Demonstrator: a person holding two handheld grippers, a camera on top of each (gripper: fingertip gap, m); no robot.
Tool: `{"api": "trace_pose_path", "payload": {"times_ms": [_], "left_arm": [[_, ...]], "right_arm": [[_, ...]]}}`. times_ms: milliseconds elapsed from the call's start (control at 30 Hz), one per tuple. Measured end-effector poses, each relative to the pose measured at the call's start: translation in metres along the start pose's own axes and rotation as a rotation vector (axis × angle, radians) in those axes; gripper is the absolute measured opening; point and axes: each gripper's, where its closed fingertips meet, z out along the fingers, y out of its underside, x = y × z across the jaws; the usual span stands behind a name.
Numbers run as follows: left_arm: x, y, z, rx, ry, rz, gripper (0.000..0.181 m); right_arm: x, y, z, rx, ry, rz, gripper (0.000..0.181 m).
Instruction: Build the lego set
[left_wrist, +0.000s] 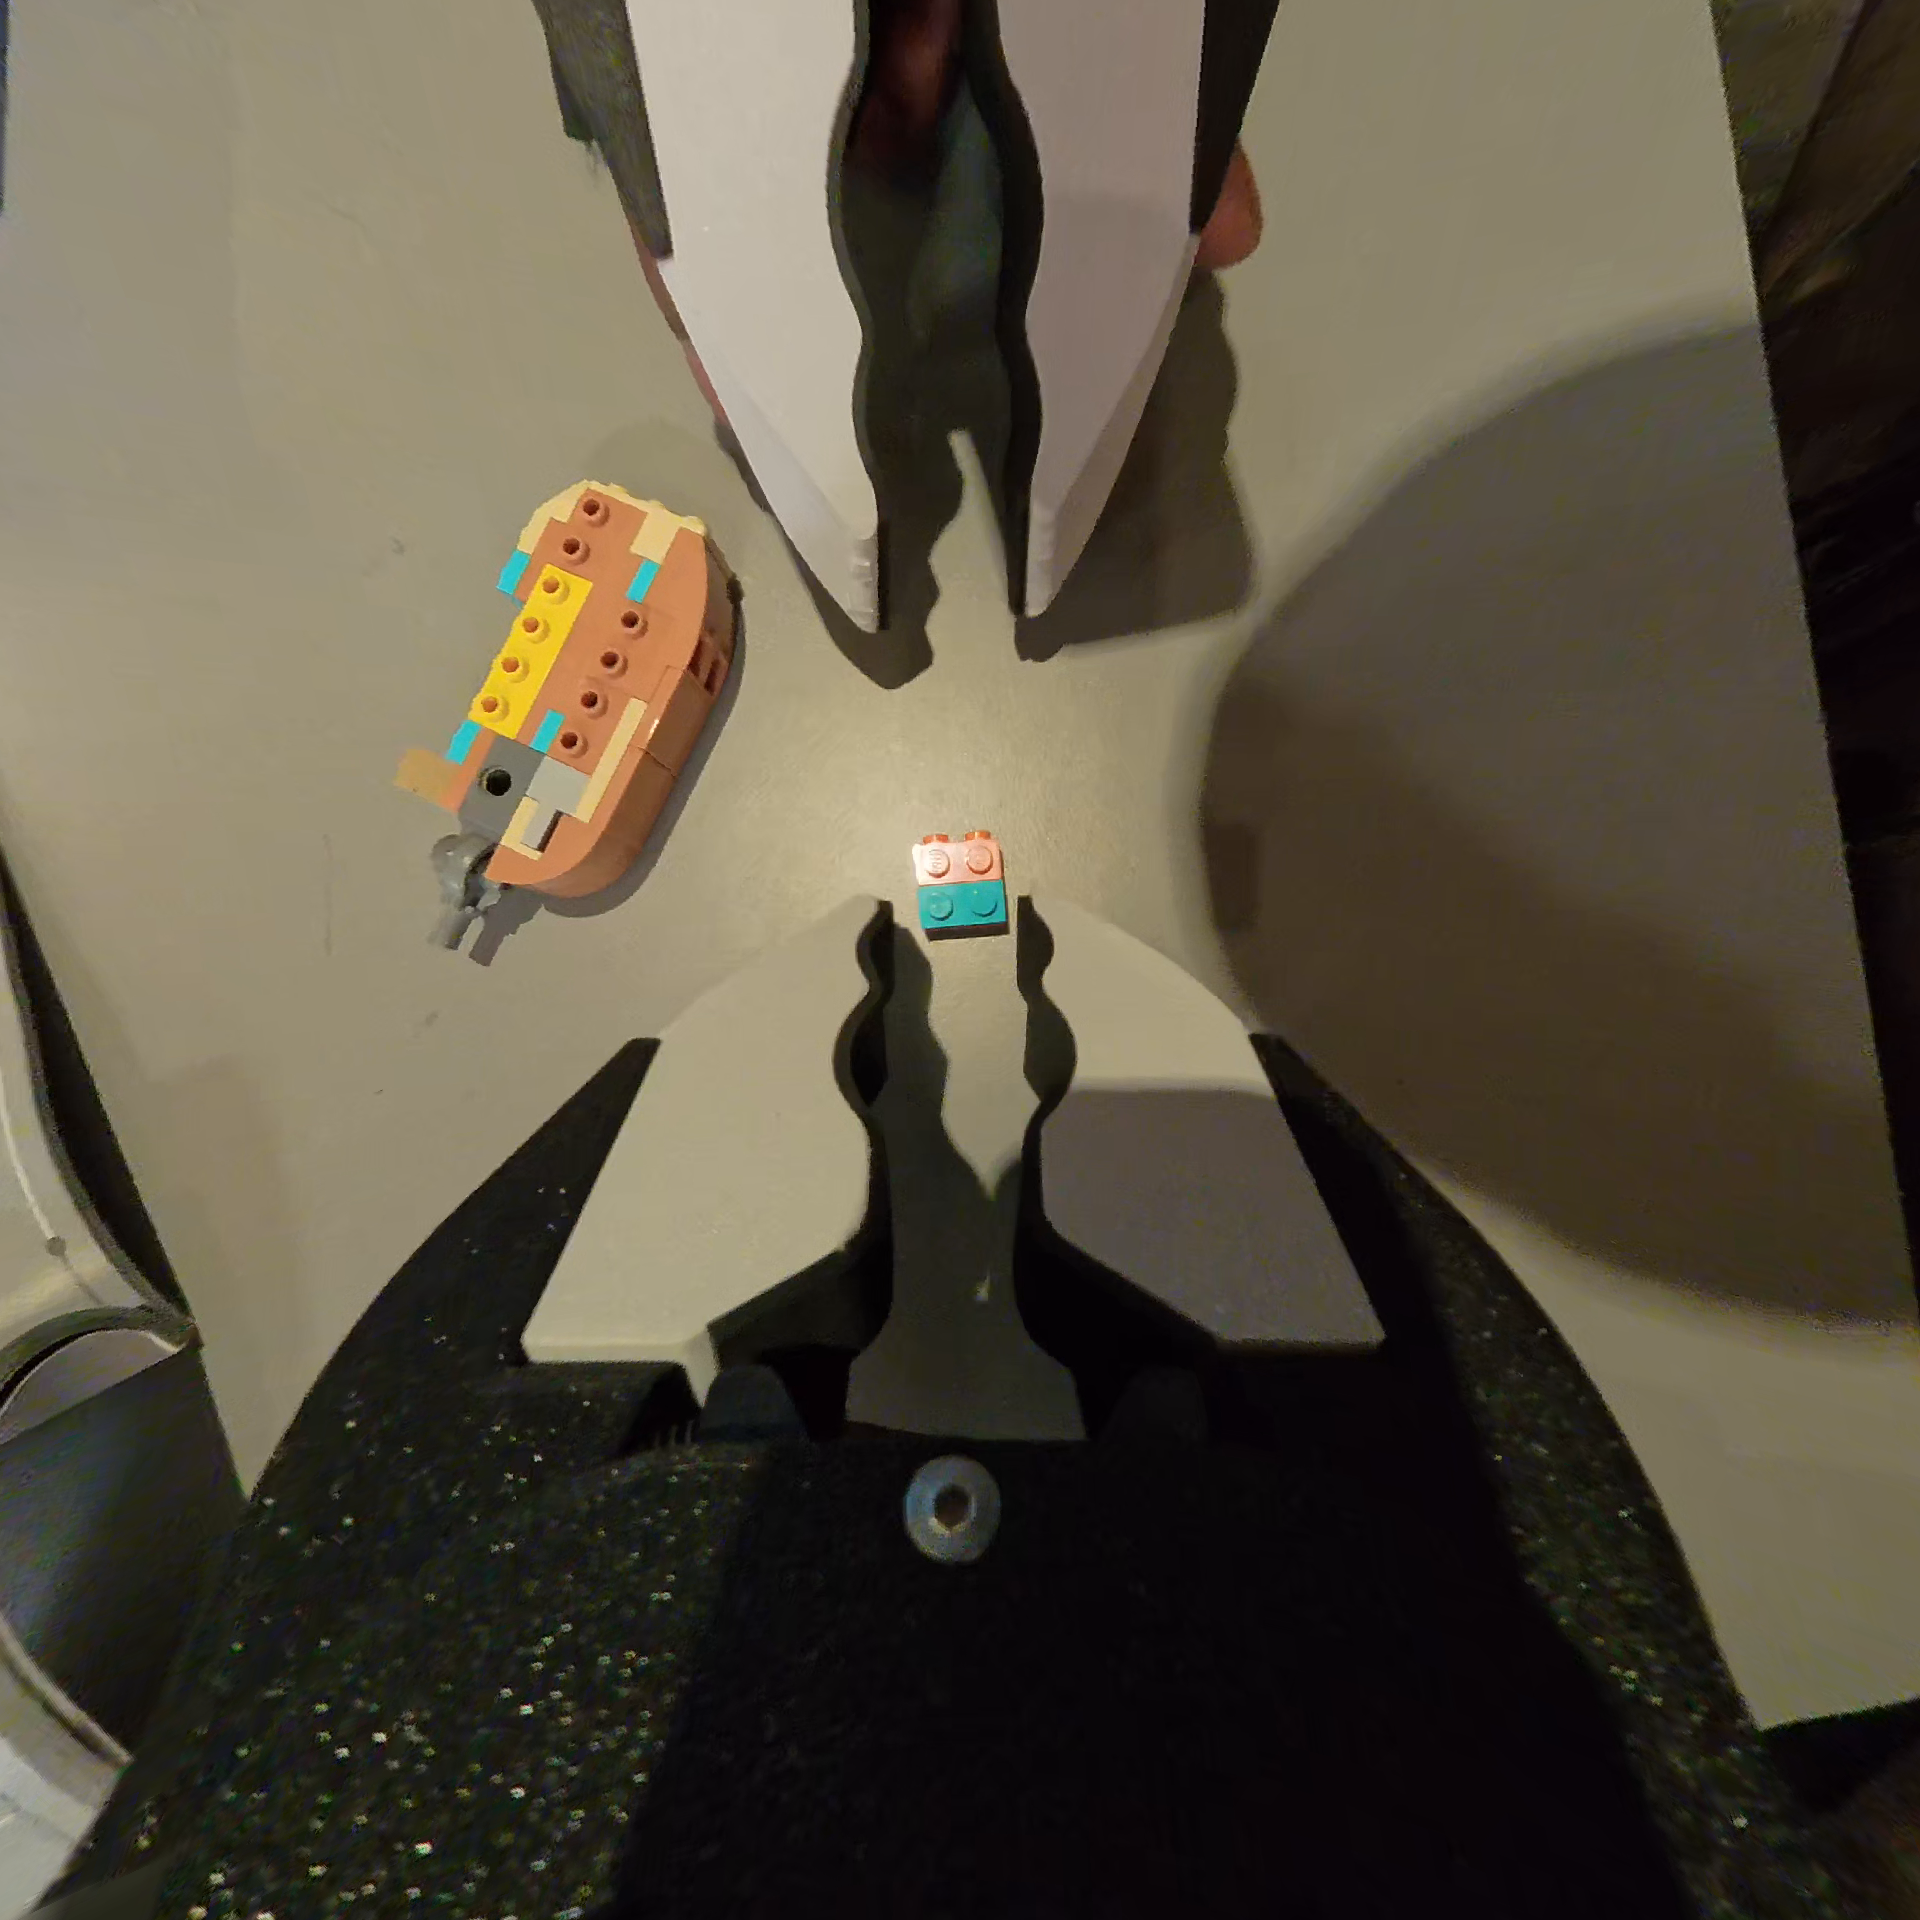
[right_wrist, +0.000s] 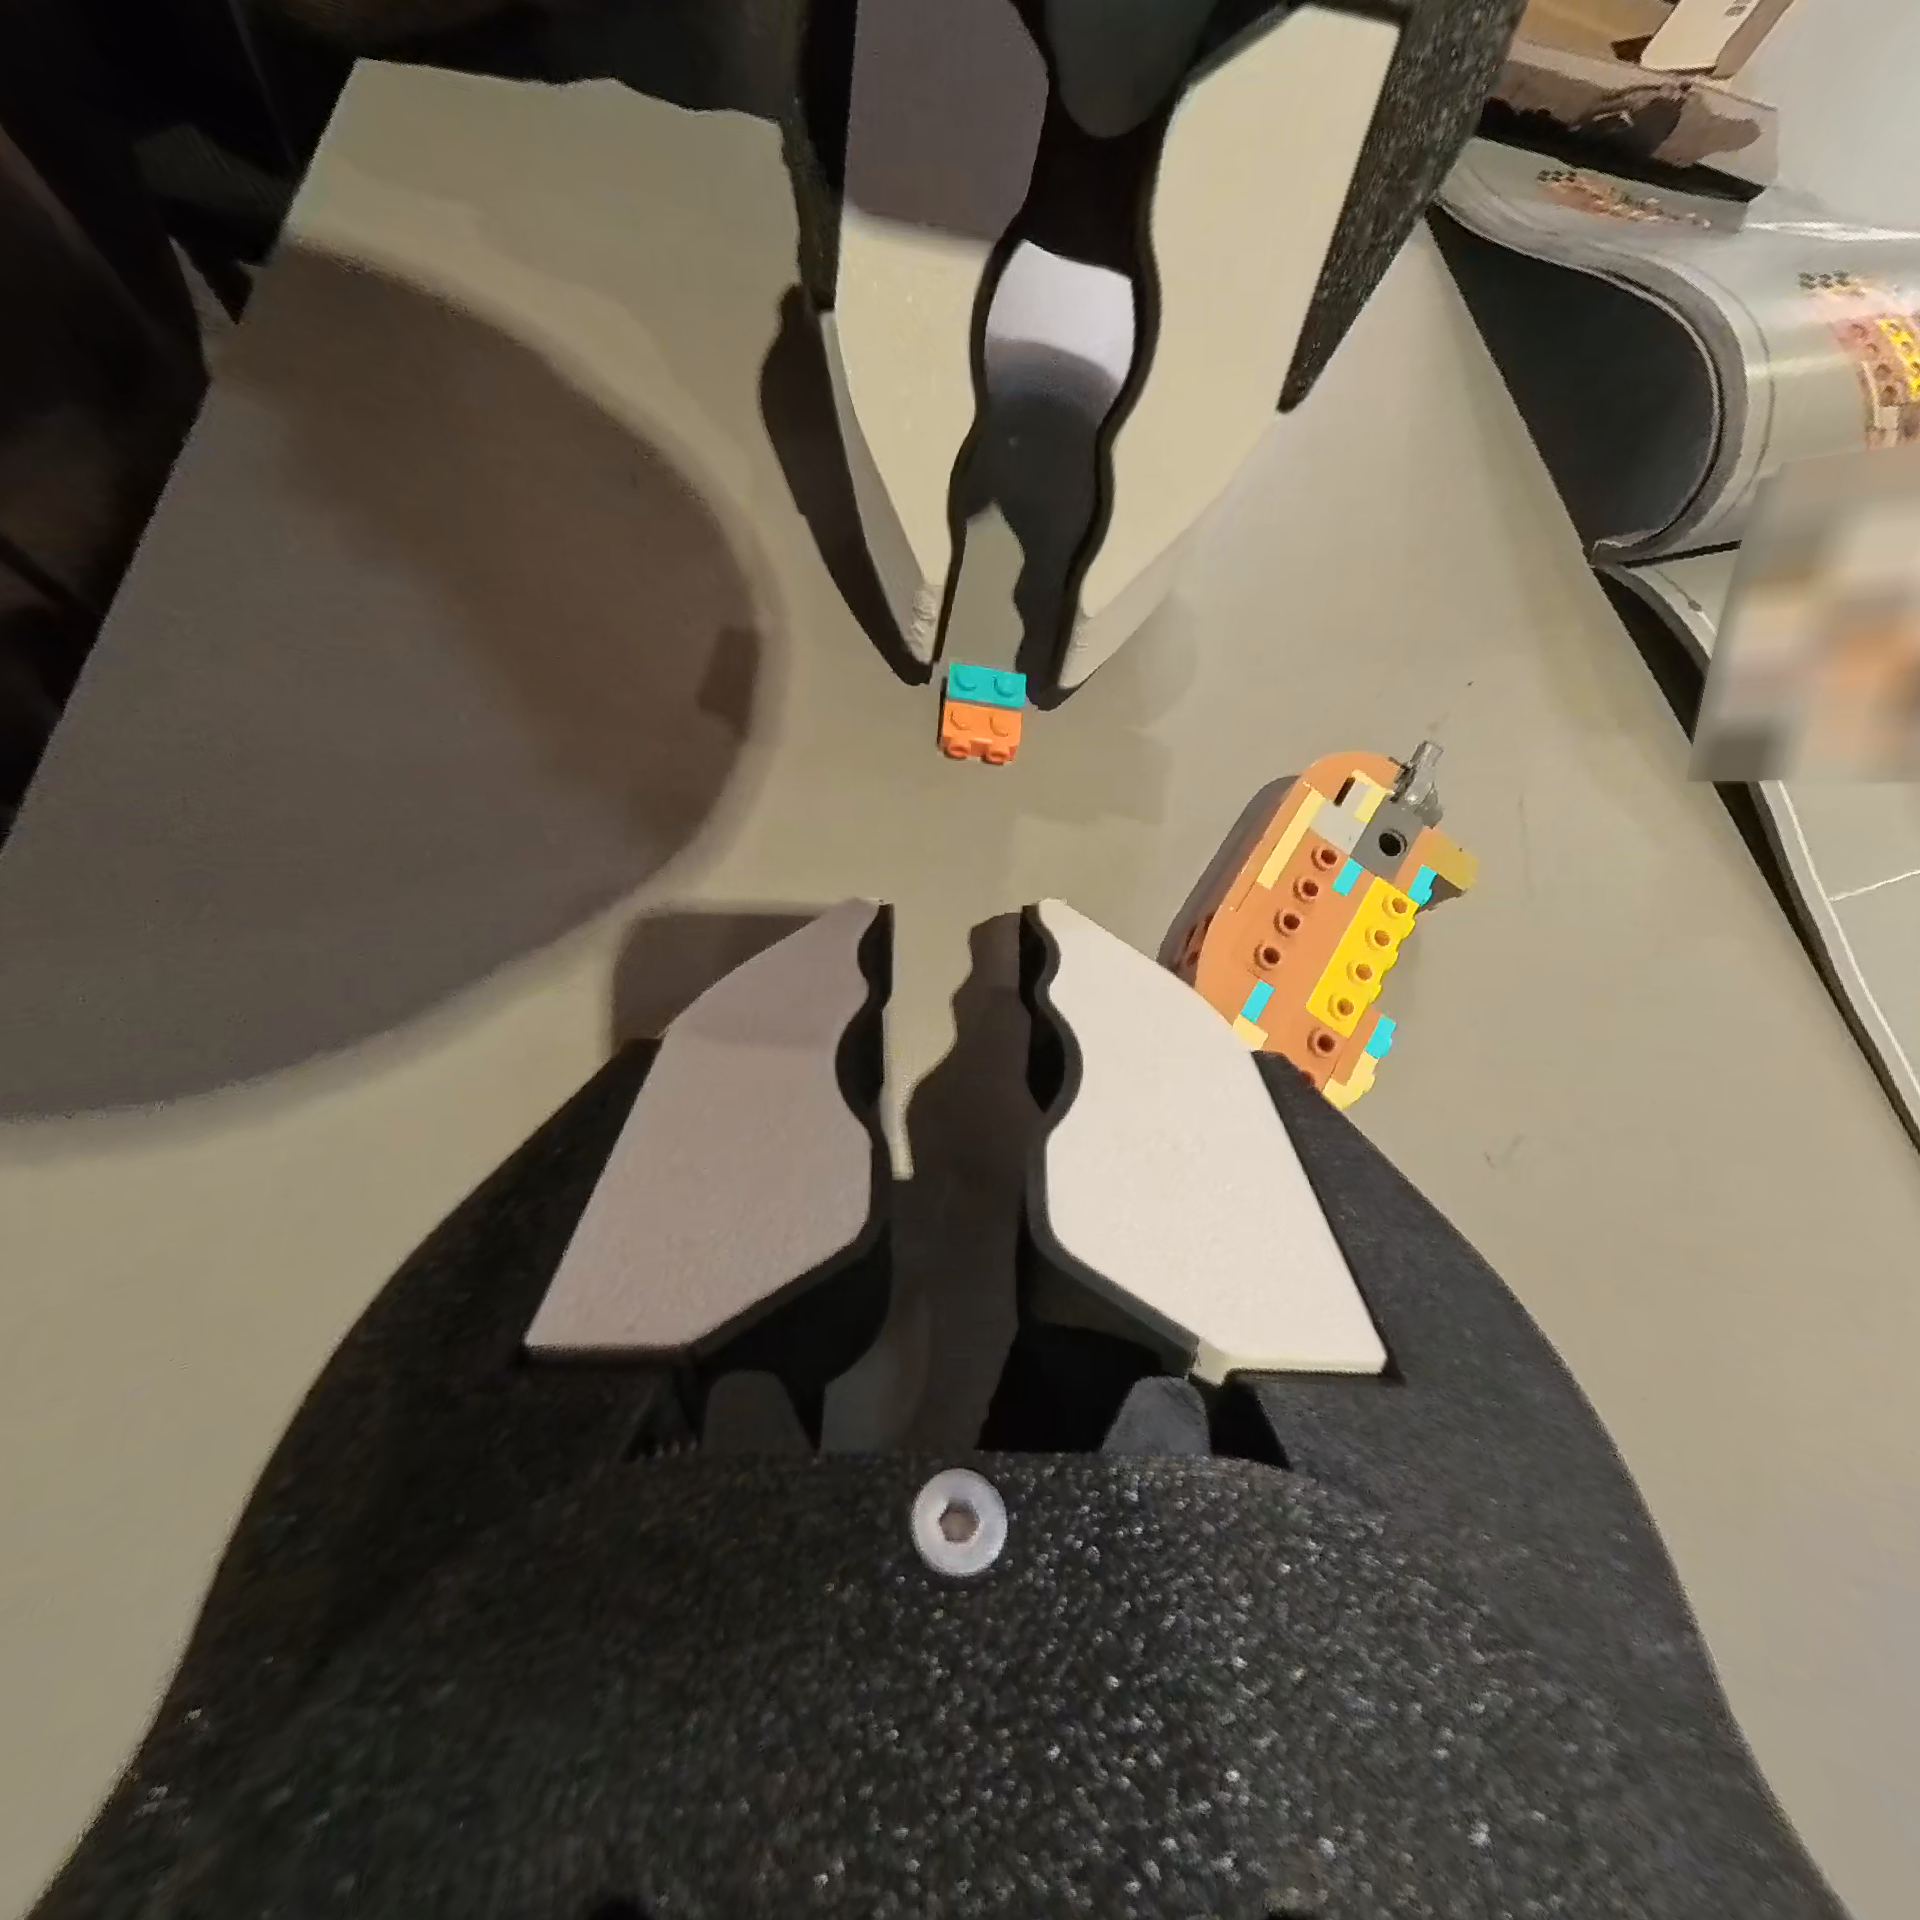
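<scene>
A small stack of a teal brick and a reddish-brown brick lies on the grey table. My left gripper is open, its tips on either side of the stack's near end, not closed on it. My right gripper faces it from the far side, open and empty, a short way from the stack. In the right wrist view the stack lies at the left gripper's tips, ahead of my right gripper. A brown boat-like model with yellow and teal bricks lies to the side.
An open instruction booklet lies at the table's right side in the right wrist view, with a cardboard box behind it. The table edge runs along the right of the left wrist view. Large round shadows fall on the table. My right fingertips sit around 5 centimetres from my left ones.
</scene>
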Motion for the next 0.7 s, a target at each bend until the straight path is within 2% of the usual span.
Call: {"api": "trace_pose_path", "payload": {"times_ms": [167,333,700], "left_arm": [[-0.007,-0.006,-0.016,0.097,-0.04,-0.027,0.024],[-0.014,-0.004,-0.028,0.187,-0.08,-0.066,0.025],[-0.02,-0.002,-0.032,0.209,-0.116,-0.072,0.026]], "right_arm": [[0.004,-0.018,0.005,0.069,0.019,0.068,0.025],[0.009,-0.022,0.016,0.043,0.034,0.117,0.027],[0.006,-0.02,0.032,-0.048,0.033,0.088,0.027]]}}
